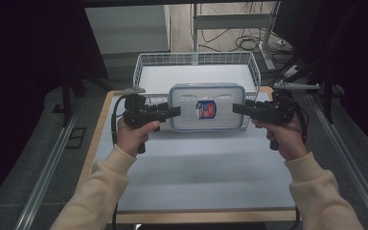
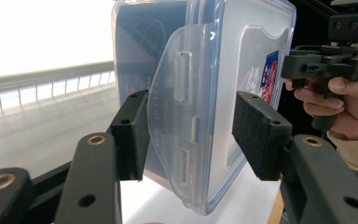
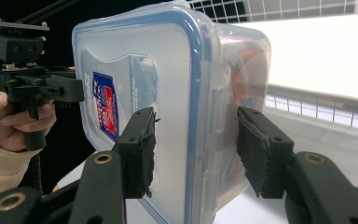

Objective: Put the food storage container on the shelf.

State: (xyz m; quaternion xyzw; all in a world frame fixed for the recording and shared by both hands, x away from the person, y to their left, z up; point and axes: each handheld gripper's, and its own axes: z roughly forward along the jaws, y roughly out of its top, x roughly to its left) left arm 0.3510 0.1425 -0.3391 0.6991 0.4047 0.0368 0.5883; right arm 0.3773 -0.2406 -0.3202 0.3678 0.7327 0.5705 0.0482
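Observation:
A clear plastic food box [image 1: 187, 115] with a blue-rimmed lid and a red and blue label hangs lid up between my two grippers, in front of the wire basket [image 1: 196, 58]. My left gripper [image 1: 175, 111] is shut on the box's left end. In the left gripper view its pads [image 2: 256, 135] press the lid and the underside of the box [image 2: 223, 56], beside a side latch flap. My right gripper [image 1: 237, 108] clamps the right end. The right gripper view shows its pads [image 3: 140, 149] against the lid and base of the box [image 3: 135, 46].
A white wire basket stands at the far edge of the grey table top [image 1: 196, 163], just behind the box. Metal rails [image 1: 52, 163] run along both sides of the table. Cables and a desk frame [image 1: 230, 21] lie on the floor beyond.

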